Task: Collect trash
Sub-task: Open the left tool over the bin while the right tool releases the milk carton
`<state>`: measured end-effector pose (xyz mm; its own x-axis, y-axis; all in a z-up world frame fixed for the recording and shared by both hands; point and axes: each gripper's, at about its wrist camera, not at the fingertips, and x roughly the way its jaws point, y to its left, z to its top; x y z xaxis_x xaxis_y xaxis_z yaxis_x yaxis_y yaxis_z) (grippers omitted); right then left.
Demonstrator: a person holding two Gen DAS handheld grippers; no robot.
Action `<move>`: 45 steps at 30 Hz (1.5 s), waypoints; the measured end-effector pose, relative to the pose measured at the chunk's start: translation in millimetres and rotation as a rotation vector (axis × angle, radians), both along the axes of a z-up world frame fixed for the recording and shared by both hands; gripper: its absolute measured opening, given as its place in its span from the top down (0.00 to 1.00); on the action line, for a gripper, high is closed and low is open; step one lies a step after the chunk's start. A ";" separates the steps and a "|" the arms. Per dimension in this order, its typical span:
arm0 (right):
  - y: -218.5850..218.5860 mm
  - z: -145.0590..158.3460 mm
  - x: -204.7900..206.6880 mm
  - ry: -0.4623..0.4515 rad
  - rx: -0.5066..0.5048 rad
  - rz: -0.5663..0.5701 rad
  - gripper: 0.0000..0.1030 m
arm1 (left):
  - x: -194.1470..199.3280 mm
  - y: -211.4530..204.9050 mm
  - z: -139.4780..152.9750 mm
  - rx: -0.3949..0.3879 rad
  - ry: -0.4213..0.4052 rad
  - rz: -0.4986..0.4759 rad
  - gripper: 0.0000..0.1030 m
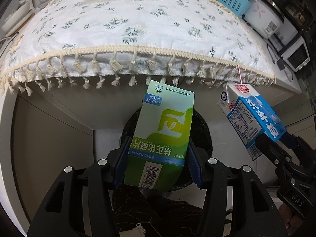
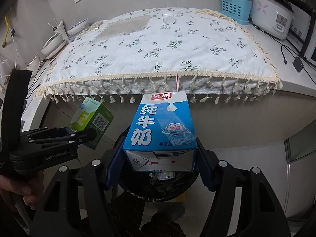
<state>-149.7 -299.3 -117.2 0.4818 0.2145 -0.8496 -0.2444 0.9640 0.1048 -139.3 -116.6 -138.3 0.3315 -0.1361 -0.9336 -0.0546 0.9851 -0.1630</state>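
My left gripper [image 1: 157,162] is shut on a green and white medicine box [image 1: 164,130], its blue pads pressing both long sides. My right gripper [image 2: 160,156] is shut on a blue and white milk carton [image 2: 162,130] with a pink straw [image 2: 177,82] sticking out of its top. Both hang over a round bin lined with a black bag [image 2: 158,189], which stands on the floor below the counter edge; some wrappers lie inside it. The milk carton [image 1: 250,116] also appears at the right of the left wrist view, and the green box [image 2: 92,118] at the left of the right wrist view.
A counter with a white flowered cloth [image 2: 158,45] and tassel fringe rises just behind the bin. On it lie a white cup on its side [image 2: 168,18] and a clear bubbled sheet [image 2: 122,28]. A blue basket [image 2: 235,9], a rice cooker [image 2: 270,17] and stacked bowls [image 2: 55,43] line the edges.
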 end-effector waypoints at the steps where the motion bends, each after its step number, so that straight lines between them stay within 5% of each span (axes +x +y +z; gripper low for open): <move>1: -0.9 -3.7 -0.4 0.004 -0.002 0.000 0.39 | 1.1 -2.1 -5.4 0.008 0.012 -0.008 0.50; 26: -20.2 -58.5 1.0 0.134 -0.041 -0.058 0.39 | 21.3 -38.1 -77.7 0.011 0.060 -0.076 0.47; 37: -14.3 -67.0 11.8 0.150 -0.038 -0.058 0.39 | 15.8 -2.3 -58.8 0.024 0.026 -0.005 0.09; 45: 8.7 -79.4 22.3 0.174 -0.036 -0.016 0.39 | 6.7 27.9 -43.0 0.024 -0.001 0.071 0.06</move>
<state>-127.4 -290.6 -196.6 0.3303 0.1757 -0.9274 -0.2102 0.9715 0.1092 -132.7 -88.8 -181.3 0.3408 -0.0902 -0.9358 -0.1241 0.9823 -0.1399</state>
